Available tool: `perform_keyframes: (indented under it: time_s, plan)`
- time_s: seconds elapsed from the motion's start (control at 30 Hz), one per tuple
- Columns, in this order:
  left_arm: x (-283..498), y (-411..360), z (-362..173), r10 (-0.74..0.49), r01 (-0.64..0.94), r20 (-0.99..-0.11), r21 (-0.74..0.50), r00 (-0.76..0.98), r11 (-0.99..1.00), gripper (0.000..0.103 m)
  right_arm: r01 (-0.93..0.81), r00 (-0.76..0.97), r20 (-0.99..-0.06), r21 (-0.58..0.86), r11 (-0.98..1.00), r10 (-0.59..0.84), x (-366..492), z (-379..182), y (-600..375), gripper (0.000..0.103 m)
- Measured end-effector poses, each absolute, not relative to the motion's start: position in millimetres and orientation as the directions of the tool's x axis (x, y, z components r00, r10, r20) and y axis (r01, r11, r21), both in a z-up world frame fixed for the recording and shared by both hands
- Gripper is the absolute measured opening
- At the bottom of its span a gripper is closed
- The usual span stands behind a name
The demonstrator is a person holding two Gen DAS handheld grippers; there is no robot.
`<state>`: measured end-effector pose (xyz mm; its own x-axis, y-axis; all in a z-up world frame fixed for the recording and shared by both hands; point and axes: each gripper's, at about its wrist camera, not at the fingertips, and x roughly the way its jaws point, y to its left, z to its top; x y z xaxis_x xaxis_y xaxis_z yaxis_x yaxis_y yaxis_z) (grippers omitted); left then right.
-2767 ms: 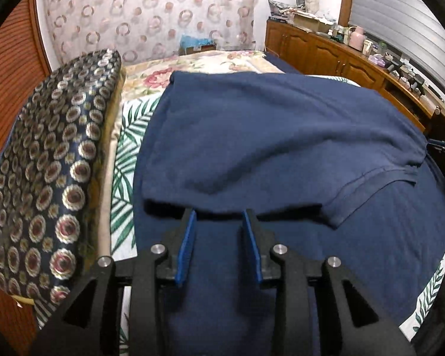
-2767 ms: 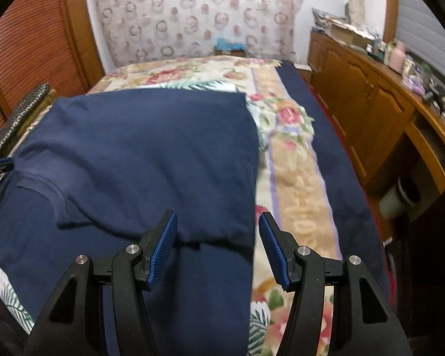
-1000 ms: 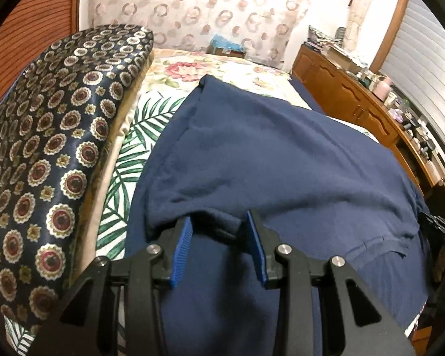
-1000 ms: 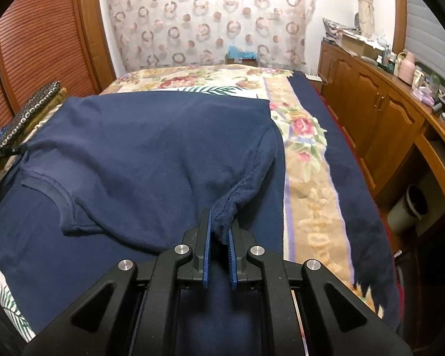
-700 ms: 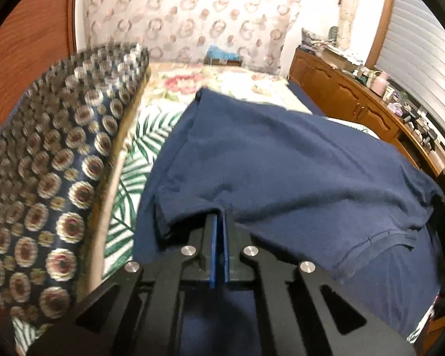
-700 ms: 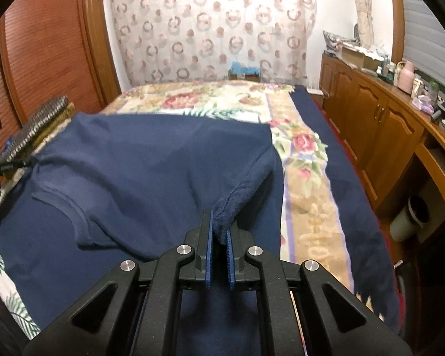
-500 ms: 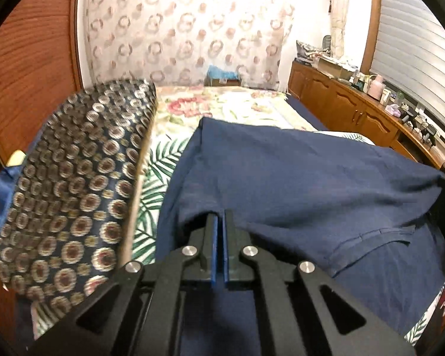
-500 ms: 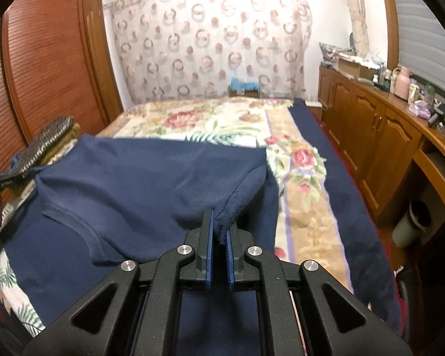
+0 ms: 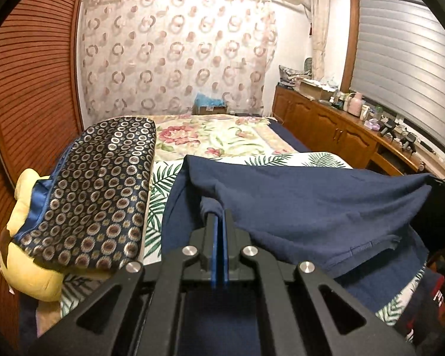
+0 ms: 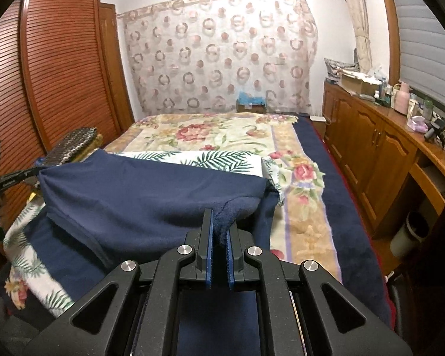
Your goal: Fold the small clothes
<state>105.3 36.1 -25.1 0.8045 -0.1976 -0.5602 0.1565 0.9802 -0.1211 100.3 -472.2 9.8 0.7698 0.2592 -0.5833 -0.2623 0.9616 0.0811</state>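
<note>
A navy blue shirt (image 9: 311, 195) lies on the bed, its near edge lifted off the cover at two corners. My left gripper (image 9: 219, 216) is shut on the shirt's left corner, a small bunch of cloth standing up between the blue pads. My right gripper (image 10: 219, 222) is shut on the shirt (image 10: 139, 201) at its right corner, where a fold of cloth hangs between the fingers. The cloth stretches taut between the two grips. In the right wrist view the left gripper shows at the far left edge.
The bed has a floral blanket (image 10: 216, 130) and a palm-leaf sheet (image 9: 160, 184). A patterned cushion (image 9: 103, 192) over a yellow pillow (image 9: 23, 273) lies at the left. Wooden cabinets (image 10: 379, 154) with clutter run along the right, a louvred wardrobe (image 10: 53, 74) along the left.
The left jaws closed on the shirt's corner. Both grippers then rose, lifting the near edge of the shirt off the bed, so more of the room shows.
</note>
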Motion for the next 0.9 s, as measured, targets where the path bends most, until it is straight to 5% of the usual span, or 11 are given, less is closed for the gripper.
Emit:
perform_keyframes:
  time_s: [0.27,0.5,0.7,0.83,0.9]
  plan:
    - [64.3,39.8,-23.7,-0.208,0.155,-0.562,-0.141,0.800,0.978,0.000,-0.267,0.749,-0.611,0.076,0.961,0.257,61.9,14.2,-472.5,0.004]
    - [55.0,32.7,-61.9,-0.171,0.130,-0.664,-0.112,0.728,0.985,0.001,-0.228,0.692,-0.687,0.084,0.970,0.222,59.3,-22.6,-473.7,0.005]
    - [33.0,37.9,-77.7,-0.166,0.132,-0.701,-0.102,0.694,0.986,0.008,-0.206,0.698,-0.700,0.011,0.978,0.155,61.6,-29.5,-464.4,0.014]
    - [22.2,45.8,-73.2,-0.162,0.125,-0.693,-0.104,0.703,0.987,0.016,-0.220,0.717,-0.680,-0.008,0.975,0.156,67.9,-21.3,-455.4,0.049]
    - [19.5,49.3,-73.6,-0.153,0.116,-0.692,-0.100,0.705,0.988,0.019,-0.238,0.718,-0.677,-0.016,0.971,0.165,73.0,-20.3,-449.1,0.053]
